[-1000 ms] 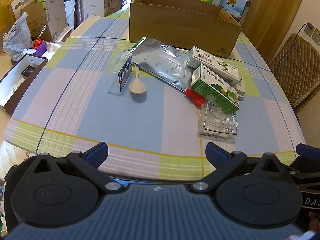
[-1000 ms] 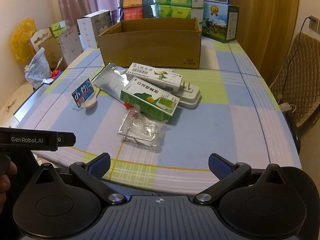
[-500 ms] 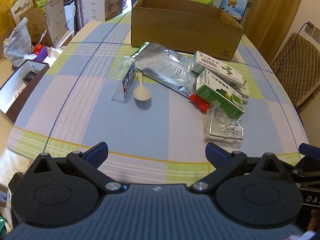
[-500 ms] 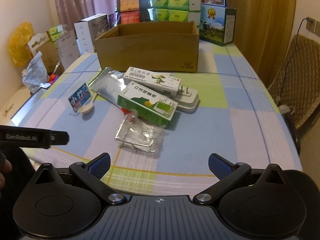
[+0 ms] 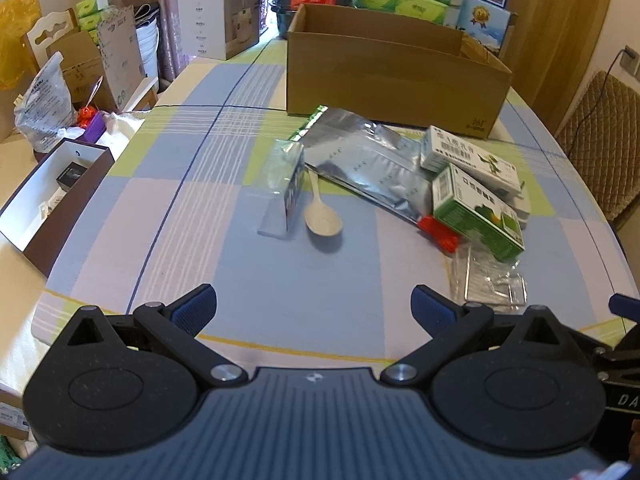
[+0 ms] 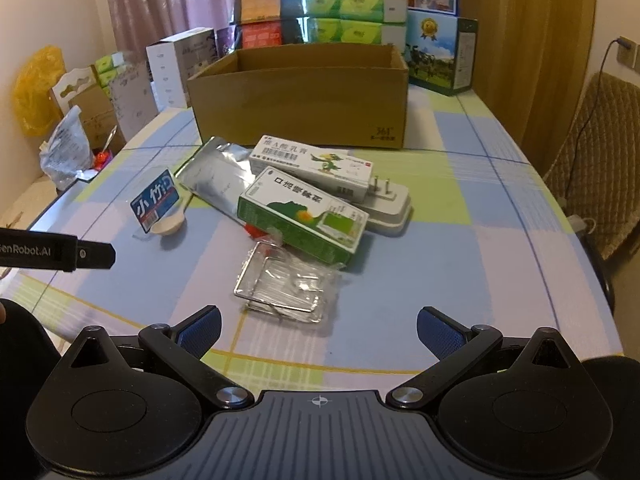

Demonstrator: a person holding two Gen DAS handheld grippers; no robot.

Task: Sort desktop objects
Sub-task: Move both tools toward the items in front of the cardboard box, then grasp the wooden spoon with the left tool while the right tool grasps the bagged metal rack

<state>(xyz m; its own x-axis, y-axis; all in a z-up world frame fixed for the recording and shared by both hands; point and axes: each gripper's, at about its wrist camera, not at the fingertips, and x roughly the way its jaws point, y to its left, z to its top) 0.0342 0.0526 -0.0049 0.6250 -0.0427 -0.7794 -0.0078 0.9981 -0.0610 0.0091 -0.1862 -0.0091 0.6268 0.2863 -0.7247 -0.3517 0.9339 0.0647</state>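
Lying at frame centre on the checked surface [image 6: 460, 248]: green box [image 6: 300, 216] leaning on white box [image 6: 312, 160] and plug adapter [image 6: 390, 208]; foil pouch [image 5: 360, 160] behind; wire rack [image 6: 286, 288] in plastic in front; spoon [image 5: 322, 216] and blue packet [image 6: 154, 202] at left. Carton [image 6: 304, 100] is standing at upper centre. Left tool [image 5: 314, 304] and right tool [image 6: 318, 326] are hovering at bottom, both spread, gripping nothing.

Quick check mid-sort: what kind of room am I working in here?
Most likely a home dining or living room used for storage: a table with a checked tablecloth, curtains at a window, a quilted chair, and stacked tissue packs behind the open cardboard box.
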